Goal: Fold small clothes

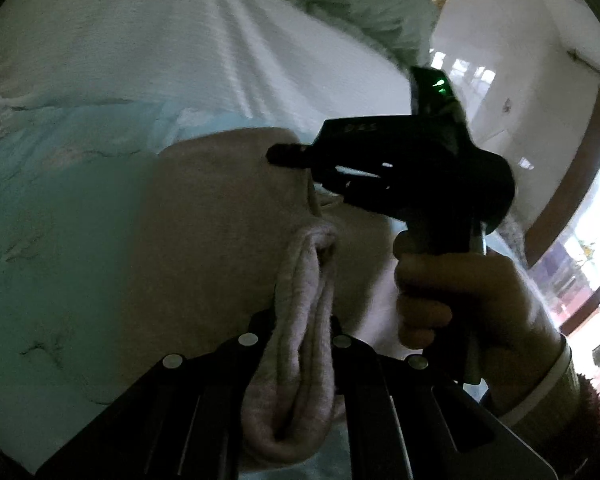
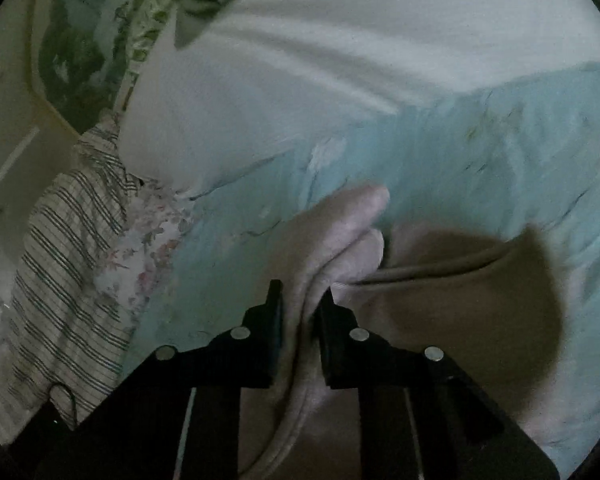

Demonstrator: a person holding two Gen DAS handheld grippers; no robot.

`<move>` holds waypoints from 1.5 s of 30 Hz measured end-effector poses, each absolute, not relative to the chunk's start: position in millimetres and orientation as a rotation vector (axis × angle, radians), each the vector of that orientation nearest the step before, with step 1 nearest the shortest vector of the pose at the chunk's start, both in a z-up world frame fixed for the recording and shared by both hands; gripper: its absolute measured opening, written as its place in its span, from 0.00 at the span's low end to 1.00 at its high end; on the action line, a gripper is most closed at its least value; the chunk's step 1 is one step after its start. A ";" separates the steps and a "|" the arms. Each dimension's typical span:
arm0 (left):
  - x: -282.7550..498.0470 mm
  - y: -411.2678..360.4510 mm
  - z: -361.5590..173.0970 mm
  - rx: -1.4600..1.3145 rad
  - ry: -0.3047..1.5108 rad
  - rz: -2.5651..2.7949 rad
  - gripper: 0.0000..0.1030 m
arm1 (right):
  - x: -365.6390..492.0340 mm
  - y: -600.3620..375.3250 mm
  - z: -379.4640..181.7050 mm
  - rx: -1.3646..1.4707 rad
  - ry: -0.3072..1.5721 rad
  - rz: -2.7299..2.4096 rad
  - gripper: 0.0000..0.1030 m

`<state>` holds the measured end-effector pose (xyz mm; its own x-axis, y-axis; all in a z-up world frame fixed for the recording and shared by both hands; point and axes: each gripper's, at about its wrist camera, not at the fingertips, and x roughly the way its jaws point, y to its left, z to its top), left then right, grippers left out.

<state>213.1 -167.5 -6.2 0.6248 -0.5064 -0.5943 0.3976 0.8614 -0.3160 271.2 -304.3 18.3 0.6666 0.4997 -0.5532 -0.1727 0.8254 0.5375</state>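
A small pale pink garment [image 1: 228, 216] lies partly lifted over a light blue bed sheet [image 1: 60, 208]. My left gripper [image 1: 296, 332] is shut on a bunched fold of the pink garment. My right gripper [image 2: 300, 304] is shut on another edge of the same garment [image 2: 440, 312], which hangs and spreads to the right of it. The right gripper's black body [image 1: 412, 168] and the hand holding it show in the left wrist view, with its fingers at the garment's far edge.
A white blanket [image 2: 340, 60] covers the bed beyond the blue sheet [image 2: 480, 152]. A striped cloth [image 2: 68, 264] and a floral cloth [image 2: 148, 248] lie at the left. A green pillow [image 1: 340, 4] sits at the far end. A wall and doorway [image 1: 560, 160] are at the right.
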 end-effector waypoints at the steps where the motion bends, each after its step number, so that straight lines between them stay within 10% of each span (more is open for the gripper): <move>1: 210.8 -175.2 -3.7 -0.159 0.727 -0.539 0.05 | 268.3 -312.0 21.1 0.463 0.746 0.383 0.17; 29: 200.8 -286.3 -63.6 0.013 0.877 -0.701 0.08 | 237.8 -401.3 -46.3 0.493 0.835 0.109 0.18; 33: 198.5 -276.5 -64.1 0.017 0.904 -0.745 0.21 | 220.4 -408.3 -37.6 0.542 0.803 0.086 0.38; 36: 191.8 -254.2 -54.1 -0.035 0.935 -0.810 0.44 | 200.9 -409.4 -25.7 0.554 0.750 0.077 0.78; 41: 174.1 -193.0 -33.4 -0.067 0.879 -0.777 0.77 | 178.7 -406.9 -26.8 0.587 0.744 0.096 0.83; 45: 192.8 -141.1 -38.1 -0.138 0.899 -0.653 0.80 | 179.9 -404.1 -41.6 0.606 0.791 0.108 0.84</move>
